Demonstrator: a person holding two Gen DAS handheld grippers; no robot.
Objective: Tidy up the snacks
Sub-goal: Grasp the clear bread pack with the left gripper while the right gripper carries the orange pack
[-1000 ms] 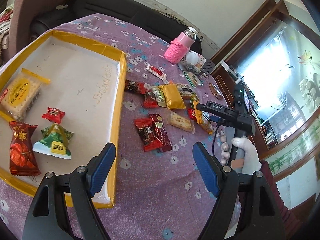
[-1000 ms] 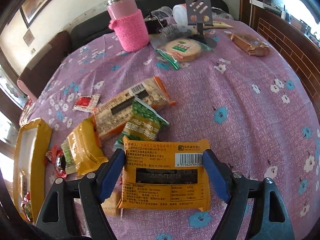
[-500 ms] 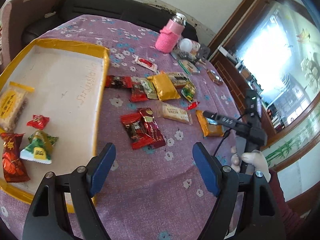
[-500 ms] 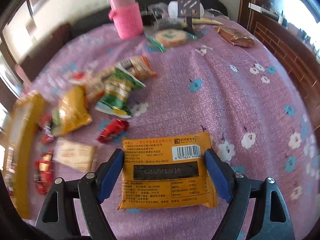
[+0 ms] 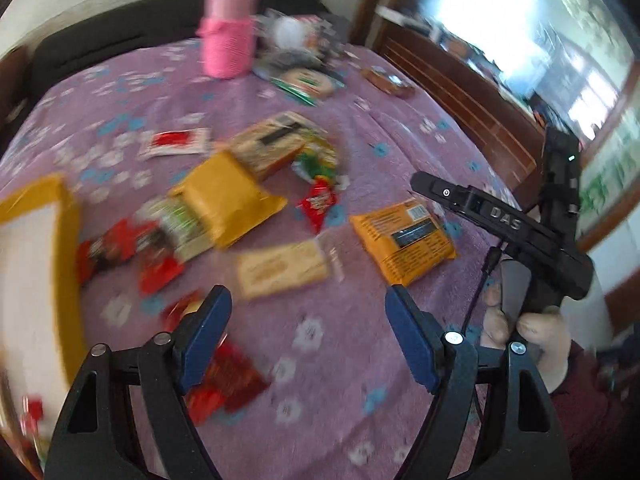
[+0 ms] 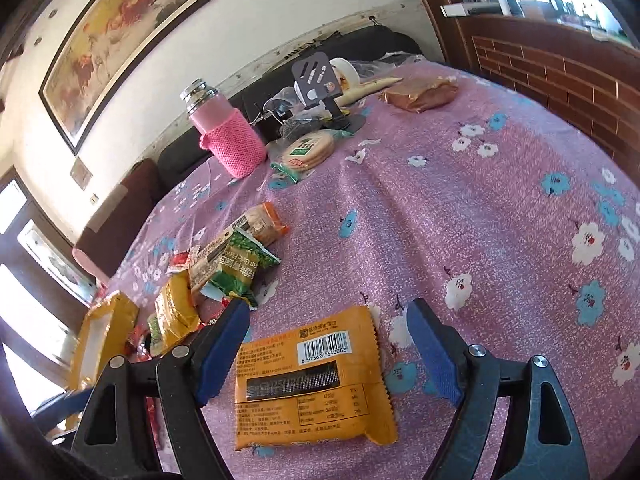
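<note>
An orange snack packet (image 6: 316,376) lies flat on the purple flowered cloth between the fingers of my right gripper (image 6: 332,356), which is open and apart from it. The packet also shows in the blurred left wrist view (image 5: 402,240), with my right gripper's black body (image 5: 516,232) beside it. My left gripper (image 5: 308,336) is open and empty above the cloth, near a pale cracker packet (image 5: 280,268) and red packets (image 5: 224,384). A yellow packet (image 5: 228,200), a green packet (image 6: 236,268) and a long barcode packet (image 6: 240,236) lie loose. The yellow-rimmed tray (image 5: 60,280) is at the left.
A pink knit-covered bottle (image 6: 228,136), a round cracker pack (image 6: 308,148), a phone stand (image 6: 320,84) and a brown wrapped item (image 6: 420,92) stand at the far side. A wooden cabinet (image 6: 560,60) borders the table on the right.
My right gripper has opened and let go of the orange packet, which now lies on the cloth. My left gripper has swung right, away from the tray, towards the loose snacks.
</note>
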